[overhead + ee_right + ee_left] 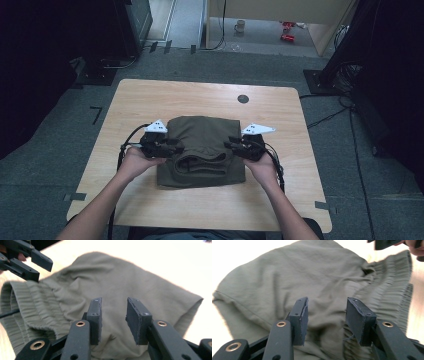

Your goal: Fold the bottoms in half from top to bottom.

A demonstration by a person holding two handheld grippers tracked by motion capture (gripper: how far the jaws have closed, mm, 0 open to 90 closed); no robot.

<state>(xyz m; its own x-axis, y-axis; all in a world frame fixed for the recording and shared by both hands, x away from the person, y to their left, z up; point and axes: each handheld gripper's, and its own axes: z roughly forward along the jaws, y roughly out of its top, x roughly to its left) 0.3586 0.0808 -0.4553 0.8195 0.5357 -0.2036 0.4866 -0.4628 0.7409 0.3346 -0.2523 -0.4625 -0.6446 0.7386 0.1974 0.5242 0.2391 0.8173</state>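
A folded olive-green garment (202,142) lies in the middle of the wooden table (150,100), its ribbed elastic waistband (202,164) turned toward the person. My left gripper (176,149) sits at the garment's left edge and my right gripper (231,145) at its right edge, each held in a hand. In the left gripper view the jaws (327,315) stand apart over the cloth (312,272) with nothing pinched. In the right gripper view the jaws (113,317) are likewise open above the fabric (130,282). The other gripper (37,261) shows at the upper left there.
A small dark round hole (243,98) marks the table's far side. On the floor beyond are a mug (240,26) and red objects (287,30). Dark stands and cables (330,117) flank the table. Bare wood surrounds the garment.
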